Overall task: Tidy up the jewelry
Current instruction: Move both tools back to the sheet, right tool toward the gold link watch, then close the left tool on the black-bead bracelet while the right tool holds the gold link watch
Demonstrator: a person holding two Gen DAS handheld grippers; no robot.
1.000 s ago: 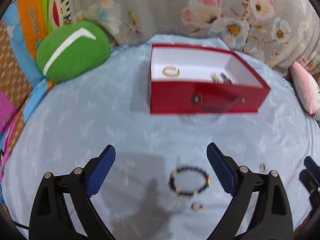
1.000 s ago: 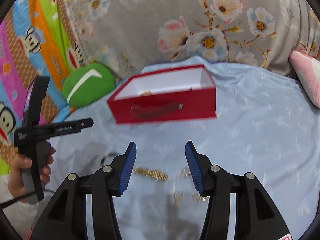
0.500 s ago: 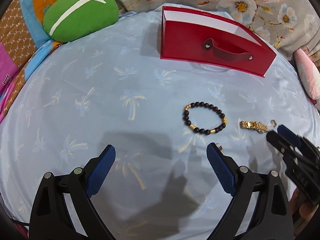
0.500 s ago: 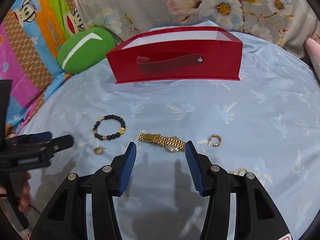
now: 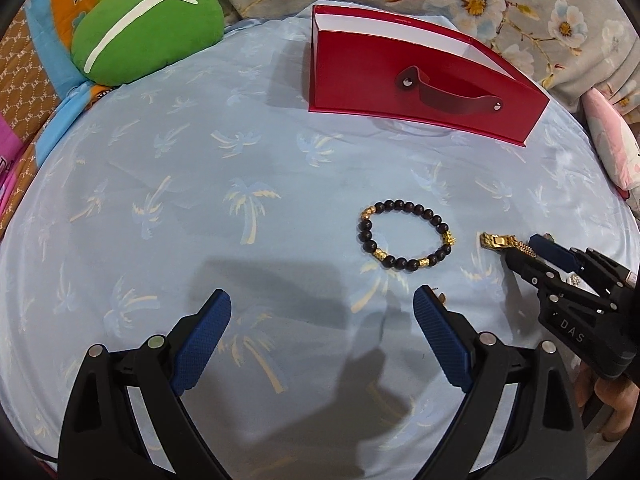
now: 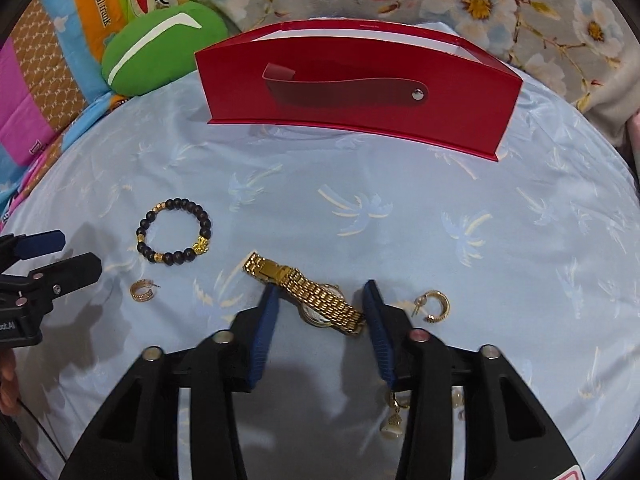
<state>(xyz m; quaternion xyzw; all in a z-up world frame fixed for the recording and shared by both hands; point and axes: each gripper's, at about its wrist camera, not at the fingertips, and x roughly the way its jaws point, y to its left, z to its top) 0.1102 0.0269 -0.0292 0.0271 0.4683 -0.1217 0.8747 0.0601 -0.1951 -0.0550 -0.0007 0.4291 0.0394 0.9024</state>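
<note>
A gold watch [image 6: 304,286] lies on the pale blue cloth between the blue pads of my right gripper [image 6: 320,291]. Its jaws are closing and stand close on both sides of the band; the watch still rests on the cloth. In the left wrist view that right gripper [image 5: 520,251] covers most of the watch [image 5: 496,241]. A black-and-gold bead bracelet [image 5: 402,205] lies ahead of my left gripper [image 5: 322,304], which hangs open with nothing in it. The red box [image 6: 352,92] stands at the back, and its inside is hidden.
Gold hoop earrings lie left [image 6: 142,290] and right [image 6: 434,306] of the watch. A pearl drop earring [image 6: 394,420] shows under my right finger. A green cushion [image 5: 148,36] sits back left and a pink pillow [image 5: 612,148] at the right edge.
Both grippers have come down toward the cloth. The right one has moved onto the gold watch and its jaws have narrowed around it. The left one has kept open.
</note>
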